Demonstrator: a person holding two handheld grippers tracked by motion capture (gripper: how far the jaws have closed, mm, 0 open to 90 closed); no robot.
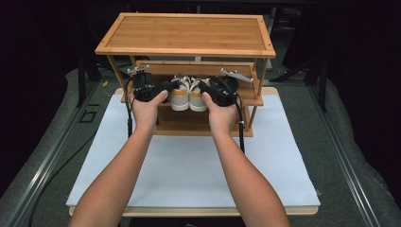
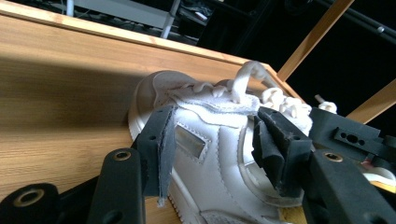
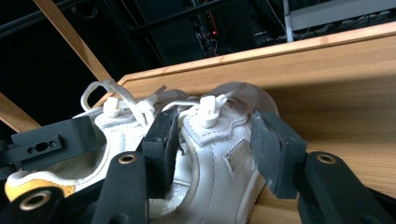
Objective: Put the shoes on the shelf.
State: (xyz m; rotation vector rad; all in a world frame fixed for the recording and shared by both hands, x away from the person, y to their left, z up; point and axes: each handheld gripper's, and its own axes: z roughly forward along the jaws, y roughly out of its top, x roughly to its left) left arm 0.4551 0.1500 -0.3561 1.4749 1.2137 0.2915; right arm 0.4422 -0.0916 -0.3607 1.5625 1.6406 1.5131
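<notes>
Two white sneakers with tan heels stand side by side, heels toward me, on the middle shelf point(image 1: 253, 100) of a wooden shoe rack point(image 1: 187, 33). My left gripper point(image 1: 161, 88) is shut across the left sneaker point(image 1: 179, 97). In the left gripper view its jaws point(image 2: 217, 140) press either side of that sneaker's point(image 2: 210, 154) laced upper. My right gripper point(image 1: 211, 88) holds the right sneaker point(image 1: 197, 99) the same way. In the right gripper view its jaws point(image 3: 217, 144) clamp that sneaker point(image 3: 219, 154). Both sneakers rest on the shelf board point(image 2: 56, 116).
The rack stands at the far end of a white board point(image 1: 189, 165) on the table. Its top shelf overhangs both grippers, and slanted side posts point(image 3: 70, 42) rise close beside the sneakers. A lower shelf point(image 1: 198, 126) lies beneath. Cables point(image 1: 128, 118) trail from the grippers.
</notes>
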